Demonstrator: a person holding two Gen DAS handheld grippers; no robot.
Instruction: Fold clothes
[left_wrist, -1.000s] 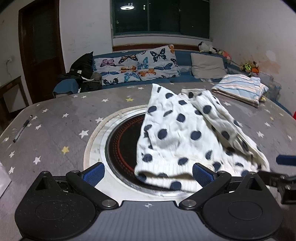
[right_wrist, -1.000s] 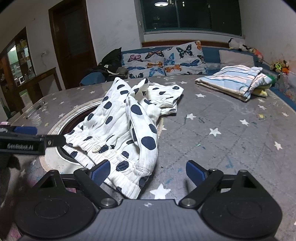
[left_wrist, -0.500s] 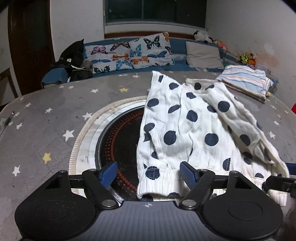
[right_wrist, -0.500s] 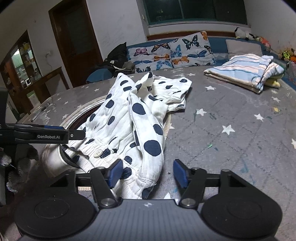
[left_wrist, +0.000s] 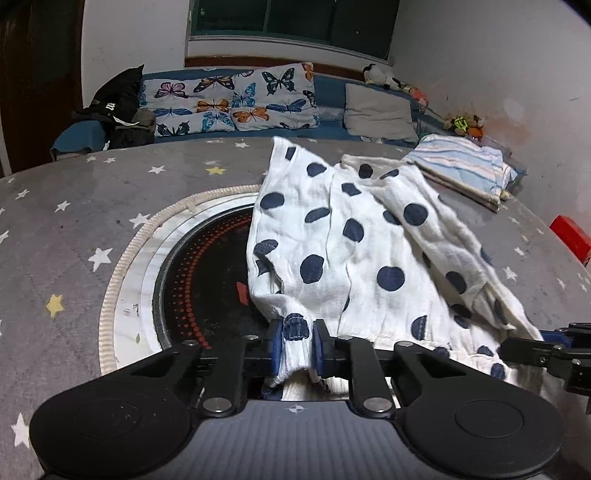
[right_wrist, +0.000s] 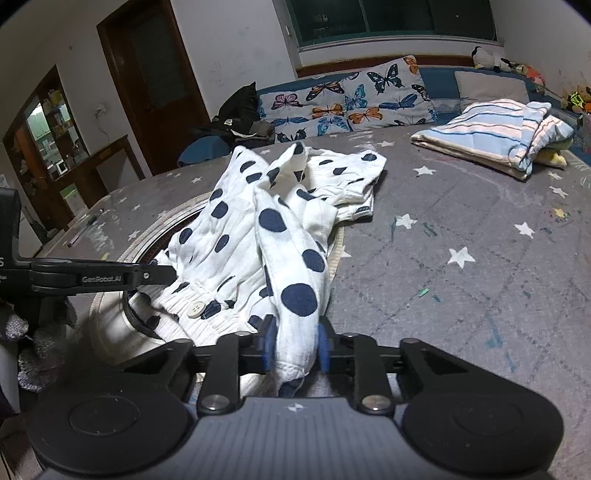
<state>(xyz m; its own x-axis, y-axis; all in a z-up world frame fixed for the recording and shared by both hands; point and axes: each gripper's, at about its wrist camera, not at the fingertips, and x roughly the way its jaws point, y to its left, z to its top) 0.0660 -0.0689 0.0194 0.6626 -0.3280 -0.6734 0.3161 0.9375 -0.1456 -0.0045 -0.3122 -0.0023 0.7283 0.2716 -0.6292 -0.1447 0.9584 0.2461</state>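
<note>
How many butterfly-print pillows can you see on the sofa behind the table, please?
2. One butterfly pillow lies toward the sofa's left, beside the black bag; the other butterfly pillow leans next to it on the right, by the plain grey cushion. More could be hidden.

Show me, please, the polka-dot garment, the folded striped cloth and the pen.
polka-dot garment (left_wrist: 354, 266), left wrist view, middle panel.
folded striped cloth (right_wrist: 495, 133), right wrist view, top layer.
pen (right_wrist: 85, 228), right wrist view, barrel.
</note>
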